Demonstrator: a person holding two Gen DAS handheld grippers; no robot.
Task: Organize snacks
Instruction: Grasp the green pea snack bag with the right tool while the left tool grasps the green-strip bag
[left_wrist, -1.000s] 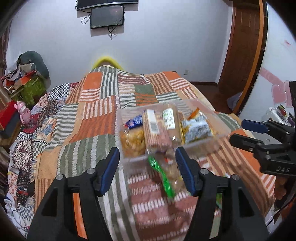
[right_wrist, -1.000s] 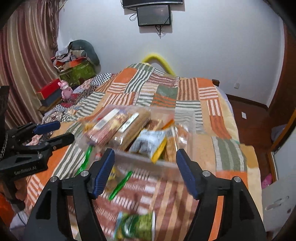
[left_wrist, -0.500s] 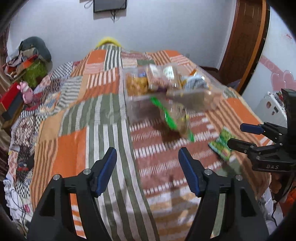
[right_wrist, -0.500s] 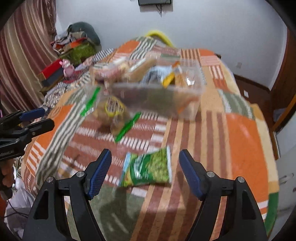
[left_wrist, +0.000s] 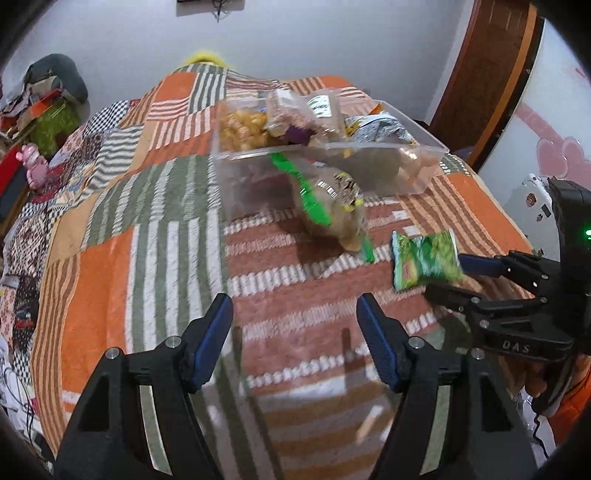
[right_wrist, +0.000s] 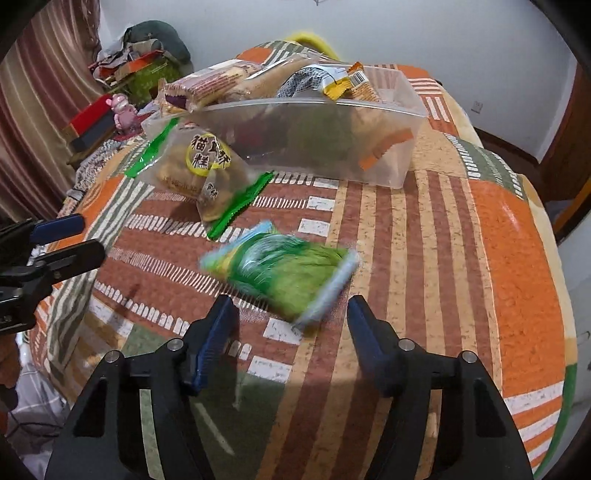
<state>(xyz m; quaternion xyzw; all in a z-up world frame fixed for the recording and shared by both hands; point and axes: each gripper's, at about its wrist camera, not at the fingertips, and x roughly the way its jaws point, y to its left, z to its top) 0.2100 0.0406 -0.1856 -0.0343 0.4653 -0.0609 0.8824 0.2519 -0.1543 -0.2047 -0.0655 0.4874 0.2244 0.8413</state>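
Right wrist view showed the right gripper (right_wrist: 288, 314), jaws apart and empty, approaching the blurred green snack packet (right_wrist: 280, 271) lying on the patchwork bed quilt (right_wrist: 498, 240); next comes closing squarely on it.

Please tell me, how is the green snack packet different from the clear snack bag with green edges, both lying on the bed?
The green snack packet is opaque and fully green; the clear snack bag shows pale pastries inside and bears a yellow label. The packet lies flat just ahead of the open right tool; the bag leans against the clear plastic bin. Both are outside the bin, on the patchwork quilt.
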